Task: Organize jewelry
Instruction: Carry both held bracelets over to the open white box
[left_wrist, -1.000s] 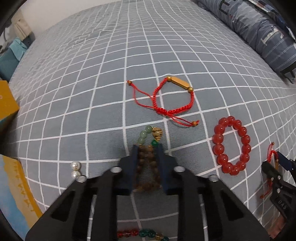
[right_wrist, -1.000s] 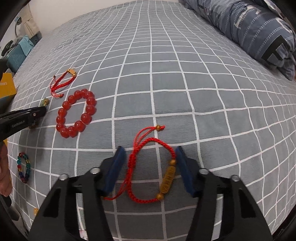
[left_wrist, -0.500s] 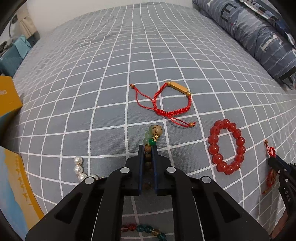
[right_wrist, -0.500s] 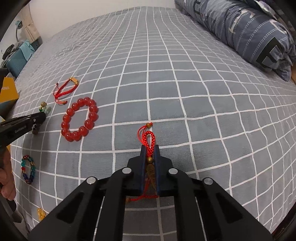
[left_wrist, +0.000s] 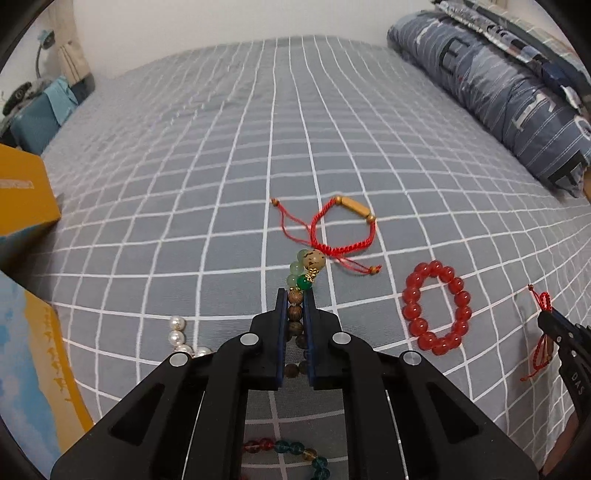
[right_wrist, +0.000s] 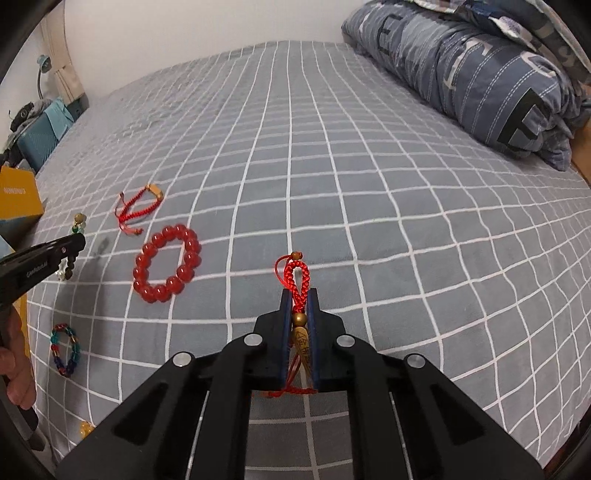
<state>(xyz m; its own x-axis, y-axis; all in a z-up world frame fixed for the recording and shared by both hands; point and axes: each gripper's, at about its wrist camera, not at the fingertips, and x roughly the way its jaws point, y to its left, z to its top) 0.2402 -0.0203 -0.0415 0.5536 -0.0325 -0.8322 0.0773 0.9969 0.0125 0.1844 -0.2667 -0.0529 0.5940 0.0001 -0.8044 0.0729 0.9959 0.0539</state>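
My left gripper (left_wrist: 295, 293) is shut on a brown wooden bead bracelet (left_wrist: 294, 326), lifted off the bed; its green and cream beads (left_wrist: 308, 267) stick out past the tips. My right gripper (right_wrist: 299, 293) is shut on a red cord bracelet (right_wrist: 297, 280) with a gold tube bead (right_wrist: 301, 341), also raised. On the grey checked bedsheet (left_wrist: 221, 184) lie a second red cord bracelet (left_wrist: 332, 229), a red bead bracelet (left_wrist: 437, 312), a pearl string (left_wrist: 179, 336) and a multicoloured bead bracelet (left_wrist: 291, 452). The right wrist view shows the left gripper (right_wrist: 79, 245) at the left edge.
A yellow box (left_wrist: 24, 192) and a blue and yellow box (left_wrist: 33, 369) stand at the left of the bed. A folded blue striped duvet (right_wrist: 480, 74) lies along the right side. A person's hand (right_wrist: 14, 369) holds the left gripper's handle. A small yellow bead (right_wrist: 86, 428) lies near the bed's front edge.
Both grippers closed from open onto their bracelets, then rose off the sheet with them. The wooden bracelet and the red cord bracelet now hang squeezed between the fingers.
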